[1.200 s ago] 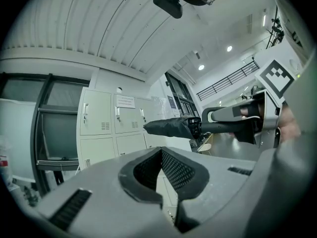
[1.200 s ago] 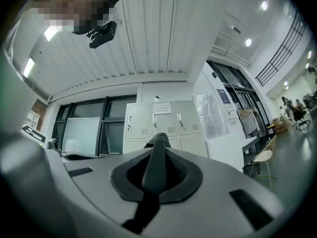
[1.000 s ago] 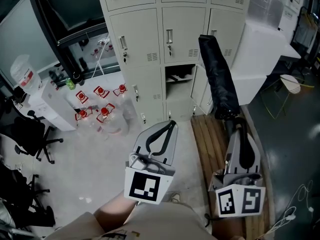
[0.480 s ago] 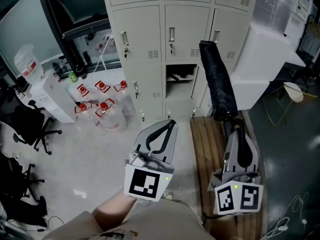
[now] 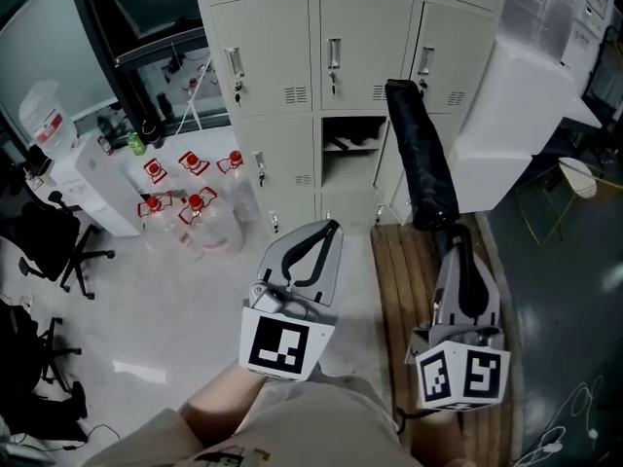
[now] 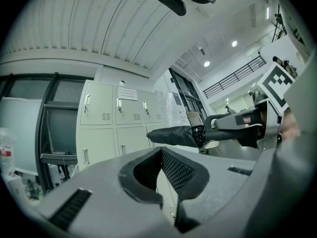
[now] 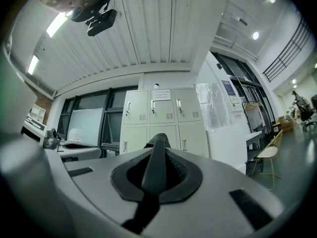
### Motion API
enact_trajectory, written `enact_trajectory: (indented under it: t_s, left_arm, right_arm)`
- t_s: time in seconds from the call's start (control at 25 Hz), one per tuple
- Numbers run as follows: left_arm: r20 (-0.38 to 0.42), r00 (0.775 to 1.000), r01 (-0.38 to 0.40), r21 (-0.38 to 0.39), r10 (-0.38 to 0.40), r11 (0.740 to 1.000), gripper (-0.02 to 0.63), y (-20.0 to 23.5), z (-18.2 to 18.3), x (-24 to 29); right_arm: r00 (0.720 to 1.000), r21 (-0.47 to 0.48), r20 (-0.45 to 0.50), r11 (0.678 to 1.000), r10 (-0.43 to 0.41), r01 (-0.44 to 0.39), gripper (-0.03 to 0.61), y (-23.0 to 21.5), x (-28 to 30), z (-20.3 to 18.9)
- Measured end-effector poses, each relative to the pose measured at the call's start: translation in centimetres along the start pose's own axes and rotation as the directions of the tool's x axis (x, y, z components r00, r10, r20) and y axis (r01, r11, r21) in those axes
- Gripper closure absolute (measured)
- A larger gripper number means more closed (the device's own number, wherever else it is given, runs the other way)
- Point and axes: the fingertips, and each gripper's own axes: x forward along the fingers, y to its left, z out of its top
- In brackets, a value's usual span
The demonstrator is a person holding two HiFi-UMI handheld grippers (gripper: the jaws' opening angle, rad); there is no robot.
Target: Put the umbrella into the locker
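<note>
A folded black umbrella points up and away toward the beige lockers. Its tip lies near the one open compartment, whose door hangs open to the right. My right gripper is shut on the umbrella's handle end. In the right gripper view the dark shaft runs out between the jaws toward the lockers. My left gripper hovers left of the umbrella, shut with nothing in it. The left gripper view shows the umbrella lying level in front of the lockers.
Several large water bottles with red caps stand on the floor left of the lockers. A wooden pallet lies under my right gripper. A big white wrapped box stands at the right. A black office chair is at far left.
The head view has shifted slightly toward the lockers. Both grippers and the umbrella keep nearly the same pose, the umbrella still held.
</note>
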Motion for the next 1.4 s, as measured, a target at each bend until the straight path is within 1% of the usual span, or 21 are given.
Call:
enact_trajectory:
  t_s: [0.08,0.2,0.28,0.36,0.44,0.52,0.56,0.6,0.76,1.0,1.12,1.28,1.4]
  left_arm:
    - [0.02,1.0,-0.005,0.002,0.005,1.0,0.606,0.5,-0.8,0.4]
    - [0.047,0.998,-0.045,-0.046,0.047,0.998,0.606,2.1,-2.2,0.8]
    - [0.044,0.996,-0.071,-0.071,0.074,0.995,0.606,3.3,-3.6,1.5]
    - [0.033,0.996,-0.08,-0.076,0.083,0.994,0.606,4.0,-5.3,2.4]
    - [0.004,0.997,-0.071,-0.056,0.071,0.996,0.606,4.4,-6.9,3.3]
    - [-0.038,0.998,-0.051,0.006,0.051,0.999,0.606,4.6,-8.0,4.3]
    - [-0.051,0.998,-0.044,0.024,0.045,0.999,0.606,4.7,-8.5,4.8]
    - [-0.057,0.997,-0.04,0.027,0.042,0.999,0.606,4.8,-9.0,5.4]
    - [-0.065,0.997,-0.039,-0.005,0.038,0.999,0.606,5.9,-11.3,8.1]
    - [-0.06,0.998,-0.026,0.01,0.026,1.0,0.606,8.2,-15.4,12.2]
    - [-0.064,0.998,-0.023,0.007,0.024,1.0,0.606,9.4,-18.3,14.4]
    - [-0.085,0.996,0.004,-0.015,-0.005,1.0,0.606,9.4,-22.6,17.2]
    - [-0.086,0.996,0.007,-0.028,-0.009,1.0,0.606,10.0,-25.8,18.9]
  right_arm:
    - [1.0,0.007,-0.011,1.0,-0.006,0.006,0.569,-0.2,0.9,-1.6]
    - [0.999,0.008,-0.038,1.0,-0.001,0.001,0.569,-0.1,2.6,-3.6]
    - [0.998,0.004,-0.055,1.0,0.011,-0.01,0.569,0.2,3.9,-5.0]
    - [0.997,0.002,-0.07,1.0,0.02,-0.02,0.569,0.4,4.9,-6.3]
    - [0.996,0.005,-0.087,1.0,0.022,-0.021,0.569,0.6,5.7,-7.6]
    - [0.994,0.009,-0.103,1.0,0.023,-0.022,0.569,0.6,6.7,-8.5]
    - [0.994,0.009,-0.11,1.0,0.024,-0.023,0.569,0.6,7.4,-8.9]
    - [0.993,0.008,-0.116,1.0,0.025,-0.024,0.569,0.6,8.0,-9.3]
    - [0.99,0.006,-0.141,1.0,0.019,-0.018,0.569,0.3,10.6,-11.3]
    - [0.987,0.002,-0.157,1.0,0.023,-0.023,0.569,0.3,15.2,-15.2]
    - [0.986,-0.009,-0.162,1.0,0.027,-0.029,0.569,0.3,17.7,-17.9]
    - [0.985,-0.026,-0.172,1.0,0.006,-0.01,0.569,-0.5,20.1,-21.8]
    - [0.985,-0.019,-0.175,1.0,0.007,-0.011,0.569,-0.7,21.9,-24.9]
